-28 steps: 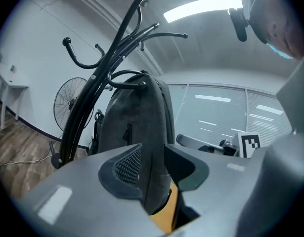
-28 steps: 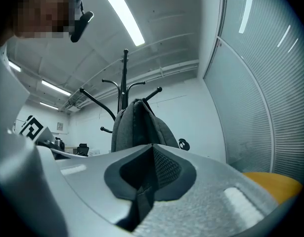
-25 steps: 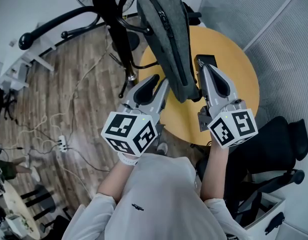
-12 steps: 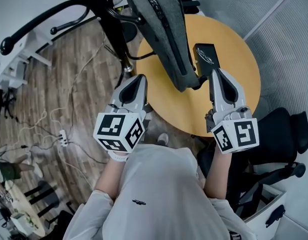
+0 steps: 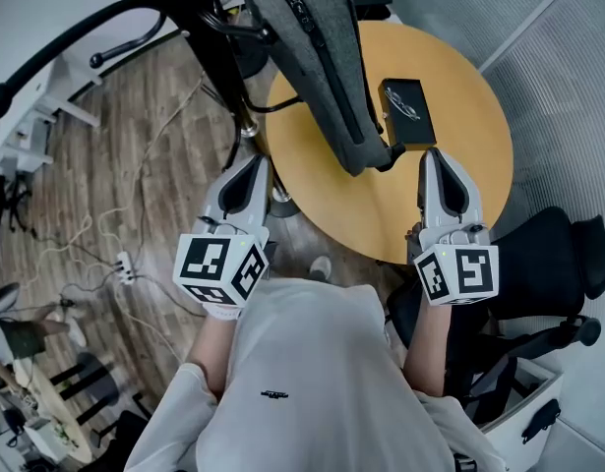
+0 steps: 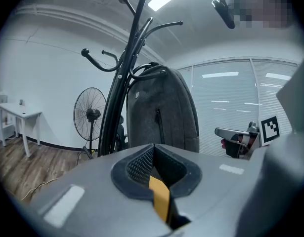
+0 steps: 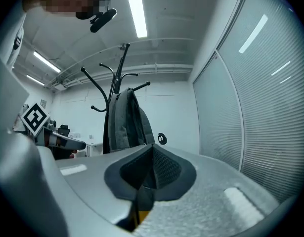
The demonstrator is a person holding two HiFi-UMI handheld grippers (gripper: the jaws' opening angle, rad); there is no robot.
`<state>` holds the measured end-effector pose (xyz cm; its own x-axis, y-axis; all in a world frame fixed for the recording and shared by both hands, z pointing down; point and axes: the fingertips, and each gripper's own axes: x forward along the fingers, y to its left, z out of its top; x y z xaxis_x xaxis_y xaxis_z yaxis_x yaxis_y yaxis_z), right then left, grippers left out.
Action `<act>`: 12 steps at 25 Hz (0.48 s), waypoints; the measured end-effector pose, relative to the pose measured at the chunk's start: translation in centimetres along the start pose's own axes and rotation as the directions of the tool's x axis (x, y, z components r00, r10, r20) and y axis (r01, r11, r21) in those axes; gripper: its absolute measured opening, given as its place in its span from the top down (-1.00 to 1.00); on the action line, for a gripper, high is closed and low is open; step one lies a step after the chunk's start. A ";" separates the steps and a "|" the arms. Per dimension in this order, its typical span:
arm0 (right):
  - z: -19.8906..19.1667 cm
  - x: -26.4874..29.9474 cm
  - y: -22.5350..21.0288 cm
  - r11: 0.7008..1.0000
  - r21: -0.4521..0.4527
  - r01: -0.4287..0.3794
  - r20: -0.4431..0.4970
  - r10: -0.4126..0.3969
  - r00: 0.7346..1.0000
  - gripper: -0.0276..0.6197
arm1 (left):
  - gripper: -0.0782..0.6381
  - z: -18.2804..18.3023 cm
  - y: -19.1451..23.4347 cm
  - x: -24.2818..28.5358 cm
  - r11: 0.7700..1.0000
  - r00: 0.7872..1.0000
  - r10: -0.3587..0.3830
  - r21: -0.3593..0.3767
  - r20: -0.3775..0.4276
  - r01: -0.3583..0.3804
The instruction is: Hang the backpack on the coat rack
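The grey backpack [image 5: 317, 62] hangs upright from a hook of the black coat rack [image 5: 206, 37], its lower end over the round wooden table [image 5: 371, 209]. My left gripper [image 5: 253, 163] is shut and empty, below and left of the bag, apart from it. On the other side my right gripper [image 5: 433, 155] is shut with nothing in it, over the table's right part. The left gripper view has the backpack [image 6: 162, 113] and rack [image 6: 126, 68] beyond the shut left gripper [image 6: 152, 151]. In the right gripper view the backpack [image 7: 126, 120] hangs past the shut right gripper [image 7: 152, 151].
A black box [image 5: 407, 113] lies on the table beside the bag's bottom. A black office chair [image 5: 553, 283] stands at the right. Cables and a power strip [image 5: 123, 268] lie on the wooden floor at the left. A standing fan [image 6: 91, 115] is behind the rack.
Both grippers have drawn back from the backpack toward the person and sunk a little. The left jaws came together. The backpack stays hanging on the rack.
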<state>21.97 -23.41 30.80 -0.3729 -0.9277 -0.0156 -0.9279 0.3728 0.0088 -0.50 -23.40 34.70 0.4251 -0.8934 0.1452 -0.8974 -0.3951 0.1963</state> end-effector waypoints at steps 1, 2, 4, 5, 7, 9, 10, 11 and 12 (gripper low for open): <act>-0.2 -0.1 0.1 1.000 -0.004 0.000 0.002 0.000 1.000 0.94 | 0.73 -0.1 0.0 -0.1 1.000 1.000 -0.001 0.001 -0.001 0.001; -0.4 -0.1 0.2 1.000 -0.005 -0.002 0.003 0.002 1.000 0.94 | 0.73 -0.3 0.0 -0.1 1.000 1.000 -0.002 0.003 -0.002 0.002; -0.8 0.0 0.5 1.000 -0.002 -0.011 0.000 0.011 1.000 0.94 | 0.73 -0.4 -0.1 -0.2 1.000 1.000 -0.004 0.010 -0.002 0.004; -0.9 0.0 0.7 1.000 -0.002 -0.016 -0.001 0.016 1.000 0.94 | 0.73 -0.5 -0.1 -0.3 1.000 1.000 -0.005 0.012 -0.003 0.005; -1.1 0.0 1.1 1.000 -0.008 -0.025 -0.003 0.025 1.000 0.94 | 0.73 -0.5 -0.3 -0.4 1.000 1.000 -0.006 0.012 -0.004 0.006; -1.2 0.0 1.5 0.999 -0.015 -0.032 -0.005 0.032 0.999 0.94 | 0.73 -0.6 -0.3 -0.5 1.000 1.000 -0.007 0.010 -0.007 0.007; -1.2 0.0 1.7 0.999 -0.016 -0.036 -0.005 0.036 0.999 0.94 | 0.73 -0.8 -0.3 -0.5 1.000 1.000 -0.007 0.009 -0.011 0.007; -1.2 -0.1 1.8 0.999 -0.016 -0.039 -0.004 0.039 0.999 0.94 | 0.73 -0.9 -0.3 -0.6 1.000 1.000 -0.004 0.007 -0.015 0.004; -1.2 -0.1 2.0 0.999 -0.016 -0.042 -0.004 0.042 0.999 0.94 | 0.73 -1.0 -0.2 -0.6 1.000 1.000 -0.001 0.006 -0.017 0.001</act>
<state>20.17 -22.60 32.04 -0.4111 -0.9115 -0.0116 -0.9114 0.4108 0.0250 -0.45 -22.55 35.53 0.4277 -0.8894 0.1612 -0.8977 -0.3971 0.1911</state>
